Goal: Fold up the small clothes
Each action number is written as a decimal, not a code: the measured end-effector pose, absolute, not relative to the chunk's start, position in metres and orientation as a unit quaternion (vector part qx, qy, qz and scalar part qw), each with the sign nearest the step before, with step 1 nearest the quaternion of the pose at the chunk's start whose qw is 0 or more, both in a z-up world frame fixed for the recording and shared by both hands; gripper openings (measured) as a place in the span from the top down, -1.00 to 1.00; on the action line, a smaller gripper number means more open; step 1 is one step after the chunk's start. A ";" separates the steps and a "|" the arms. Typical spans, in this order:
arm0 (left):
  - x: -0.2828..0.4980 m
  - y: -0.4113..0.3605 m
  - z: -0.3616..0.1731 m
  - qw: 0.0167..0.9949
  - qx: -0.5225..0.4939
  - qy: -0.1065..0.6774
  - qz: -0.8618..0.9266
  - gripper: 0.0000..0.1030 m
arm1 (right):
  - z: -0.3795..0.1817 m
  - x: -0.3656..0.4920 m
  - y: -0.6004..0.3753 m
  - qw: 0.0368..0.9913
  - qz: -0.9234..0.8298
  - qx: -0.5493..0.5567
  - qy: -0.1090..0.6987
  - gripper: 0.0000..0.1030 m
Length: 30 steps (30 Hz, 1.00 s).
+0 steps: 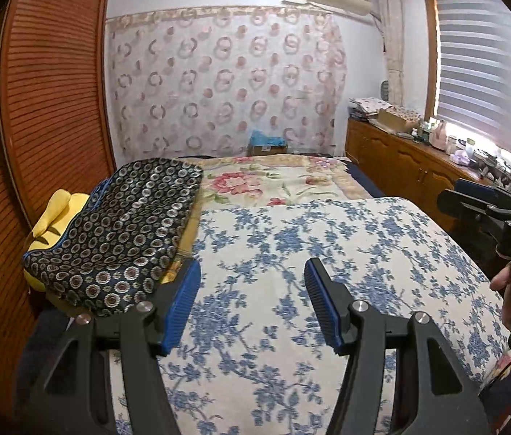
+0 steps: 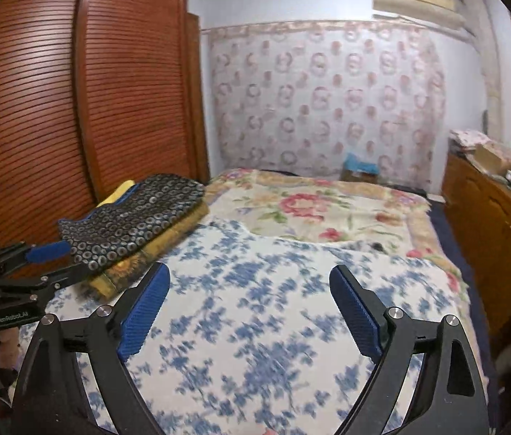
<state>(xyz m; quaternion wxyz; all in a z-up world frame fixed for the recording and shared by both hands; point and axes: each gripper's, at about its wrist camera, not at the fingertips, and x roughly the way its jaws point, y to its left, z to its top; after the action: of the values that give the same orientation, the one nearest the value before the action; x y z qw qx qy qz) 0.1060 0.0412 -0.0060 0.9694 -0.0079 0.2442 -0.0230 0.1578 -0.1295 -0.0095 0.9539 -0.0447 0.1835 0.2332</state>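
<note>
I had the white cloth with blue flower print (image 1: 328, 272) lying flat on the bed (image 1: 273, 177), presumably spread for folding, with a dark circle-patterned folded garment (image 1: 128, 232) stacked at its left edge. Both the left gripper (image 1: 251, 302) and right gripper (image 2: 250, 311) hung above it, jaws wide apart and gripping nothing.

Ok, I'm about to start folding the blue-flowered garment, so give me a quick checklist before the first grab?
1. Left hand-held gripper open and empty: ok.
2. Right hand-held gripper open and empty: ok.
3. Blue-flowered garment spread flat on the bed: ok.
4. Folded dark circle-print garment lies off it, to the left: ok.
5. Garment's near edge visible: cannot tell, fingers hide it.
</note>
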 end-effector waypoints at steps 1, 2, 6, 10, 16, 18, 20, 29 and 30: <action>0.105 0.039 -0.004 0.970 -0.006 0.242 -0.024 -0.16 | -0.010 0.154 -0.135 0.956 0.228 -0.041 0.183 -0.78; 0.103 0.035 -0.001 0.971 -0.004 0.239 -0.025 -0.16 | -0.009 0.151 -0.142 0.958 0.220 -0.035 0.183 -0.78; 0.098 0.024 0.011 0.973 0.003 0.228 -0.029 -0.16 | -0.005 0.135 -0.162 0.964 0.199 -0.017 0.175 -0.78; 0.093 0.016 0.023 0.976 0.005 0.217 -0.033 -0.16 | 0.003 0.117 -0.177 0.971 0.178 -0.007 0.161 -0.78; 0.084 0.011 0.037 0.978 0.008 0.205 -0.028 -0.16 | 0.012 0.100 -0.191 0.977 0.155 -0.005 0.145 -0.78; 0.083 0.010 0.039 0.978 0.008 0.204 -0.027 -0.16 | 0.014 0.096 -0.193 0.979 0.151 -0.004 0.140 -0.78; 0.082 0.009 0.040 0.979 0.009 0.204 -0.025 -0.16 | 0.015 0.095 -0.193 0.979 0.150 -0.004 0.139 -0.78; 0.079 0.009 0.041 0.979 0.009 0.202 -0.021 -0.16 | 0.014 0.093 -0.194 0.979 0.148 -0.006 0.138 -0.78; 0.079 0.009 0.041 0.979 0.009 0.202 -0.021 -0.16 | 0.014 0.093 -0.194 0.979 0.148 -0.006 0.138 -0.78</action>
<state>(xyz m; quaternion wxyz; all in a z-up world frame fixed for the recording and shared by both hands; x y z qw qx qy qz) 0.0791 0.0088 0.0407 0.9792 0.0088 0.2017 -0.0211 0.0931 -0.1942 0.0144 0.9792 -0.0062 0.1380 0.1484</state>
